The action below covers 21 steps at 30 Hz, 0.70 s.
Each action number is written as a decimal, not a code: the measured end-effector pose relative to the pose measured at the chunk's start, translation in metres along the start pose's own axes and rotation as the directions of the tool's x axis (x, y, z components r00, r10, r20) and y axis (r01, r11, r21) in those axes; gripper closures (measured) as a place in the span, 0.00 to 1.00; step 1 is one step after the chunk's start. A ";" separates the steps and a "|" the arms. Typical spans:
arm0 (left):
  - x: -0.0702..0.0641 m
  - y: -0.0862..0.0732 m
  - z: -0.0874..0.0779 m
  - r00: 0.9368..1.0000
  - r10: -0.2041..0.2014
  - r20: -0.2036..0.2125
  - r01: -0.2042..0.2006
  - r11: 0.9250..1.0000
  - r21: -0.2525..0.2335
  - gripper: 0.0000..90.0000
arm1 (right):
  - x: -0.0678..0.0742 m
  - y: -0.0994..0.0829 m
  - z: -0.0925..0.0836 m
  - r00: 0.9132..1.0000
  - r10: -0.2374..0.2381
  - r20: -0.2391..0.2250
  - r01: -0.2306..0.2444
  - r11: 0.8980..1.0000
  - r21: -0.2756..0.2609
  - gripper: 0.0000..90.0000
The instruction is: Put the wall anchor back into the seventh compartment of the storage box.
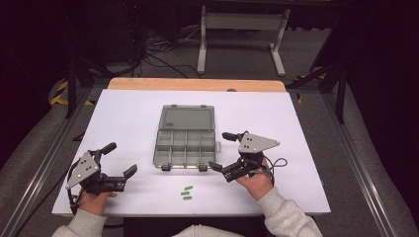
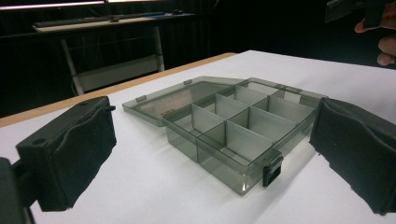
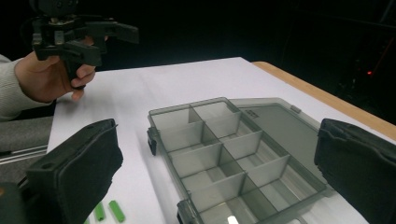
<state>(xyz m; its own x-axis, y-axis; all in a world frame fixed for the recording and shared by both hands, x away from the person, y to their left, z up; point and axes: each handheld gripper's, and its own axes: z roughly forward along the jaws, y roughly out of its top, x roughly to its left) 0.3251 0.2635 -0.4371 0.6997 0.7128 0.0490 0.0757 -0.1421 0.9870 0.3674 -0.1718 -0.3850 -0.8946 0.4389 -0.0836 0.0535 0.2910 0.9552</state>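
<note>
Open compartment box at mid-counter, green pegs just before it. Left gripper and right gripper flank it, jaws wide apart, holding nothing. We judge the pegs light, stiff, slippery: pinch across their middle.

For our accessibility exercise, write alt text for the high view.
An open grey compartment box sits mid-table, lid flat behind it. The left gripper and right gripper, both open, flank it. Small green pieces lie on the white table in front.
</note>
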 end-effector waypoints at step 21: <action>0.001 -0.001 0.002 1.000 -0.005 -0.004 0.005 1.000 0.000 0.00 | 0.010 0.043 0.026 0.983 -0.087 -0.159 0.140 0.921 0.363 0.23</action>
<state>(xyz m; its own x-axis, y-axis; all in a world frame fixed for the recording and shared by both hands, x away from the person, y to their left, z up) 0.3267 0.2629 -0.4383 0.6965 0.7162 0.0442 0.0795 -0.1383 0.9872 0.3720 -0.1323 -0.3520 -0.9550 0.2712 -0.1203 0.0848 0.6382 0.7652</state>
